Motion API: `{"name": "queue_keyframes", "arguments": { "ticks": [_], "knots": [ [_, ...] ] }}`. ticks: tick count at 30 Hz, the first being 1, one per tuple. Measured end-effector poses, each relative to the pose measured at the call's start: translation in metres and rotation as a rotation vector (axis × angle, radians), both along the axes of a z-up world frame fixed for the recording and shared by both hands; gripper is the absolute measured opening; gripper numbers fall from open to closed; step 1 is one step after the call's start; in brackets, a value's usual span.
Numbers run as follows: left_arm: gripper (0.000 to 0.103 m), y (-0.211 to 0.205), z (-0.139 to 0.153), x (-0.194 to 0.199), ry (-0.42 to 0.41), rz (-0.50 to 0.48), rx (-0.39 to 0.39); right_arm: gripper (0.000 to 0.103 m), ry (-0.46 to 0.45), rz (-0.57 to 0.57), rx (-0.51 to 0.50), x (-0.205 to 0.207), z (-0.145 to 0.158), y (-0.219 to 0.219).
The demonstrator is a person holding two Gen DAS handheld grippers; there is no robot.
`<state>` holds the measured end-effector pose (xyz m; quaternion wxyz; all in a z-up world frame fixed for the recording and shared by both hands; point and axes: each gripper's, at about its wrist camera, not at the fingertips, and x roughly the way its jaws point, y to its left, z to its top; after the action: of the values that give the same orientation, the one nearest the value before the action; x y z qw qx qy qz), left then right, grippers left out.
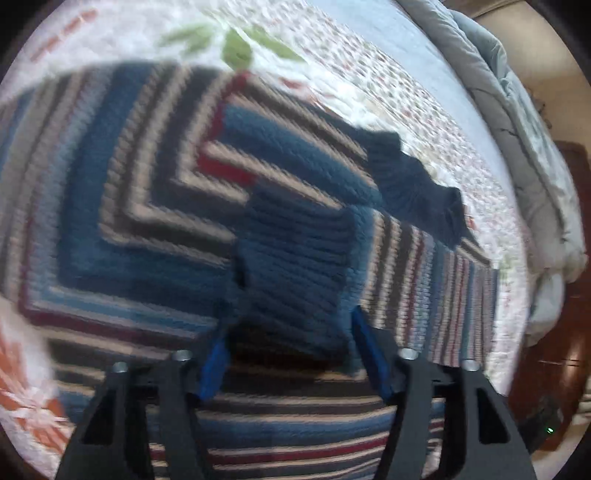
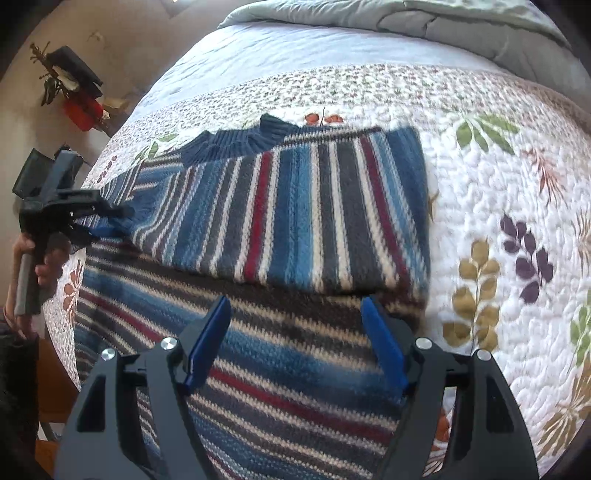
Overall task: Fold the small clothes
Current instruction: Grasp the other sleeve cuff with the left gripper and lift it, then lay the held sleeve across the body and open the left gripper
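My left claw [image 1: 291,332] is pinching the dark blue ribbed cuff [image 1: 295,266] of the blue, cream and maroon striped knitted sweater [image 2: 295,221], its blue pads [image 1: 216,365] set against either side of the bunched knit. My right claw [image 2: 295,339] is spread wide and holds nothing, hanging just above the sweater's striped lower panel with both pads clear of the wool. The sweater lies flat on the white quilted bedspread with leaf prints [image 2: 498,184], already partly folded: from my right claw the upper layer sits at twelve o'clock, its stripes running toward the ribbed navy collar [image 2: 240,144] at about eleven, while the lower panel's stripes cross under my pads from nine to three. The sleeve I hold reaches the sweater from nine o'clock in the right view, so my left hand [image 2: 40,266] is the nearer one to that sleeve, and I judge the coming move is to lay it across the body toward three o'clock. The quilt at three o'clock is bare, and I see nothing on the garment in the way; my own open right claw is the only thing over the landing spot. A rumpled grey duvet [image 2: 443,26] lies well apart at twelve.
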<state>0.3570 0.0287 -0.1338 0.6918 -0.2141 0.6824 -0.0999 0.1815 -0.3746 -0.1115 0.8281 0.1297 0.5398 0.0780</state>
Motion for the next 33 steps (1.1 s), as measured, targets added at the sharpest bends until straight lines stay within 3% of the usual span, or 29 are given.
{"name": "queue_keyframes", "arguments": {
  "ticks": [1,2,4,10,15,17,20,21,22,23,25,30,32,33],
  "knots": [
    [0.027,-0.004,-0.002,0.000,0.001,-0.007,-0.019,0.073,-0.001,-0.003,-0.003,0.003,0.001,-0.001],
    [0.015,-0.009,-0.004,0.001,-0.002,-0.010,-0.036,0.073,-0.003,-0.007,-0.005,0.005,0.002,-0.002],
    [0.010,-0.014,-0.005,0.005,-0.021,0.002,-0.051,0.074,-0.015,-0.025,-0.024,0.013,0.006,-0.009],
    [0.009,-0.029,0.008,0.014,-0.081,-0.029,-0.051,0.077,0.010,-0.139,-0.135,0.066,0.002,-0.050],
    [0.015,-0.029,-0.004,0.021,-0.062,-0.037,-0.103,0.074,0.124,-0.175,-0.082,0.115,-0.029,-0.073],
    [0.018,-0.028,-0.009,0.026,-0.052,-0.023,-0.146,0.066,0.139,-0.189,-0.100,0.128,-0.037,-0.076],
    [0.021,-0.033,-0.012,0.031,-0.058,-0.031,-0.173,0.040,0.151,-0.174,-0.060,0.138,-0.044,-0.077],
    [0.021,-0.033,-0.012,0.032,-0.058,-0.031,-0.174,0.018,0.158,-0.167,-0.040,0.141,-0.046,-0.077],
    [0.016,-0.034,-0.013,0.033,-0.062,-0.022,-0.174,0.011,0.162,-0.165,-0.027,0.141,-0.048,-0.077],
    [0.009,-0.034,-0.012,0.033,-0.074,-0.007,-0.168,0.010,0.161,-0.168,-0.015,0.142,-0.048,-0.076],
    [0.009,-0.033,-0.004,0.031,-0.123,0.008,-0.172,0.009,0.122,-0.183,0.034,0.138,-0.039,-0.084],
    [0.008,-0.043,0.042,0.020,-0.455,-0.049,-0.211,0.009,0.049,-0.290,0.134,0.111,-0.032,-0.126],
    [0.009,-0.041,0.040,0.017,-0.496,-0.071,-0.205,0.009,0.047,-0.325,0.178,0.102,-0.043,-0.139],
    [0.009,-0.039,0.028,0.018,-0.452,-0.080,-0.187,0.009,0.060,-0.346,0.203,0.098,-0.053,-0.144]
  ]
}}
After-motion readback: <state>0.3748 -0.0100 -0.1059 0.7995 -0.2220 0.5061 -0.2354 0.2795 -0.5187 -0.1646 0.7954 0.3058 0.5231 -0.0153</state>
